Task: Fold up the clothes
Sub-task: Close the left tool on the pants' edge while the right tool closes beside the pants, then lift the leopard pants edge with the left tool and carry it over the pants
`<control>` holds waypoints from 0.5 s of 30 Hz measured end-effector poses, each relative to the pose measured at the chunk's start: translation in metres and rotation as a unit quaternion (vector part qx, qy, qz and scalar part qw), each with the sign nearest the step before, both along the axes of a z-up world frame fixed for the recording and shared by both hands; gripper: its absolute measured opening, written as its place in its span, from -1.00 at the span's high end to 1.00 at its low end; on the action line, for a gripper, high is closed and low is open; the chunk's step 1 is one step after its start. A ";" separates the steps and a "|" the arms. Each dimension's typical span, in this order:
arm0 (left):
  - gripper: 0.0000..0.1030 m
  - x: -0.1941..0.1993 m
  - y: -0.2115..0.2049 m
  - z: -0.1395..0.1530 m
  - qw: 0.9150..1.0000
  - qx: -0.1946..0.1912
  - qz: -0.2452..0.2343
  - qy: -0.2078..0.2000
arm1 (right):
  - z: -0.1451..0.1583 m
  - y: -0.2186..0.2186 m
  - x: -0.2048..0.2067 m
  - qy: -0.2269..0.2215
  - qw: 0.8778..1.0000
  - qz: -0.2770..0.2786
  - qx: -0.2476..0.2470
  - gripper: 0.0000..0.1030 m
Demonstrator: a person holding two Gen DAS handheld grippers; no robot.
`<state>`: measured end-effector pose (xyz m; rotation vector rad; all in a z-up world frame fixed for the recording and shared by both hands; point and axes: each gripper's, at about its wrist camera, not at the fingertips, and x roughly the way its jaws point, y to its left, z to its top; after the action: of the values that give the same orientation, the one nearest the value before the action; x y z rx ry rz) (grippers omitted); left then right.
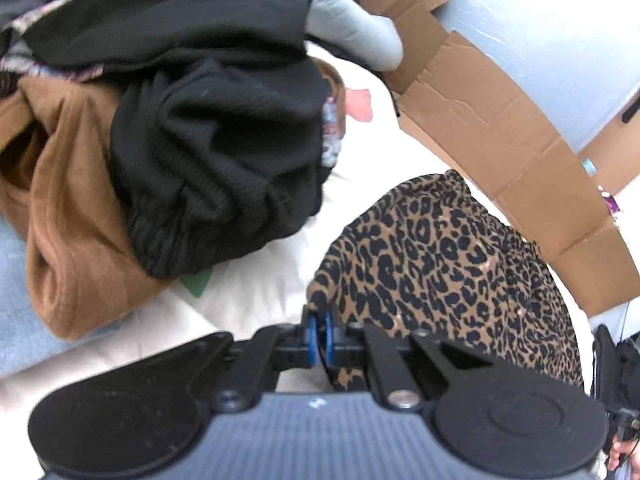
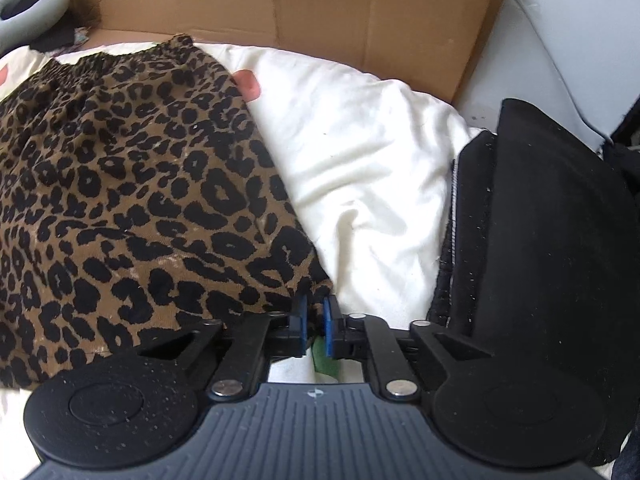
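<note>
Now the spotted skirt (image 2: 132, 184) lay flat on the white sheet (image 2: 360, 152). Each gripper pinched one near corner of it. The left gripper (image 1: 320, 334) squeezed the left corner. The right gripper (image 2: 315, 320) squeezed the right corner, beside a black bag (image 2: 540, 240).

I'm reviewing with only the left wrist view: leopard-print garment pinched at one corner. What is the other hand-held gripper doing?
Observer: The right hand-held gripper is shut on the leopard-print garment at its near hem corner.
Operator: What lies to the right of that corner?
Observer: A folded black garment with a zipper, resting on the white cloth.
Operator: Is the garment's far edge free?
Observer: Its gathered waistband lies flat just before the cardboard box wall.
</note>
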<state>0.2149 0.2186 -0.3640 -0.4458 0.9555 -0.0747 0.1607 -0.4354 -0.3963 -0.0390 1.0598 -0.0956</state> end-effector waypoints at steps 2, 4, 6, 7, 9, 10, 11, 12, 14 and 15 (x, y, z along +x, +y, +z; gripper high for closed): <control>0.92 0.003 -0.004 0.007 1.000 0.004 0.000 -0.001 | -0.001 -0.001 0.000 0.000 1.000 -0.005 0.002 0.90; 0.92 0.004 -0.008 0.014 1.000 0.007 -0.001 -0.003 | -0.002 -0.002 0.001 0.002 1.000 -0.009 0.005 0.90; 0.92 0.004 -0.013 0.023 1.000 0.010 -0.002 -0.006 | -0.001 -0.003 0.002 0.003 1.000 -0.012 0.008 0.88; 0.92 0.005 -0.017 0.027 1.000 0.013 -0.002 -0.002 | -0.001 -0.004 0.002 0.003 1.000 -0.015 0.011 0.88; 0.92 0.009 -0.025 0.036 1.000 0.023 0.000 0.012 | 0.003 -0.005 0.001 0.001 1.000 -0.024 0.013 0.84; 0.92 0.010 -0.030 0.039 1.000 0.021 -0.003 0.013 | 0.006 -0.005 0.000 -0.001 0.999 -0.030 0.014 0.83; 0.92 0.012 -0.035 0.044 1.000 0.021 -0.008 0.012 | 0.010 -0.005 -0.001 -0.004 0.999 -0.034 0.016 0.76; 0.92 0.013 -0.039 0.048 1.000 0.022 -0.012 0.011 | 0.014 -0.005 -0.003 -0.010 0.999 -0.036 0.019 0.70; 0.92 0.016 -0.048 0.055 1.000 0.023 -0.017 0.010 | 0.023 -0.003 -0.006 -0.022 0.999 -0.036 0.023 0.58; 0.92 0.017 -0.052 0.059 0.999 0.023 -0.020 0.010 | 0.028 -0.002 -0.007 -0.028 0.999 -0.035 0.025 0.55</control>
<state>0.2321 0.1666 -0.3055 -0.3854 0.9833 -0.0840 0.1536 -0.4376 -0.3686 0.0459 1.0077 -0.1326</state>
